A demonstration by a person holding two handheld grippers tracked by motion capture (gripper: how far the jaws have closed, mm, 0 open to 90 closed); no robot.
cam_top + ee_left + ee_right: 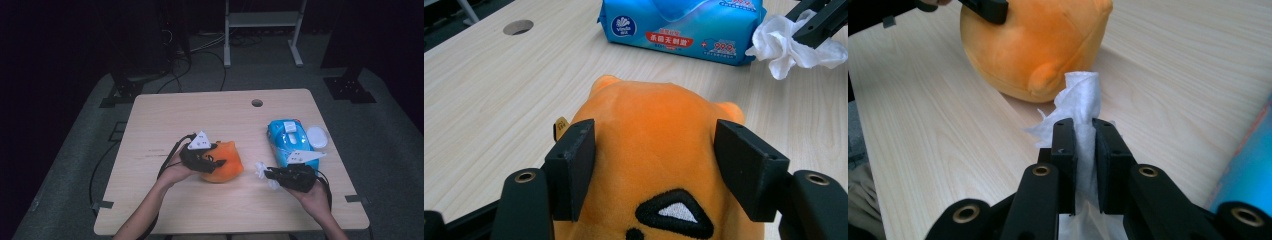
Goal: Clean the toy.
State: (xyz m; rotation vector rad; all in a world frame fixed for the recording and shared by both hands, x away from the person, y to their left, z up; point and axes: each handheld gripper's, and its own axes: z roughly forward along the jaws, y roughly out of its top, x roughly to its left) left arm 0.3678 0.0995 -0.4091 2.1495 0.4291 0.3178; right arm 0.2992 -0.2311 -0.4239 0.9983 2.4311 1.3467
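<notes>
Orange plush toy (659,150): on light wooden table (165,120), between left gripper (656,165) fingers, parted, pads beside its flanks.
White tissue (1080,107): pinched in right gripper (1084,145) fingers.
Blue wipes pack (287,140): just beyond tissue.

"Vinda", "99.9" on wipes pack (684,27)

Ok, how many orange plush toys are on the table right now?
1. The orange plush toy sits left of centre on the table, between the left gripper's jaws. The blue wipes pack could hide others.
</notes>
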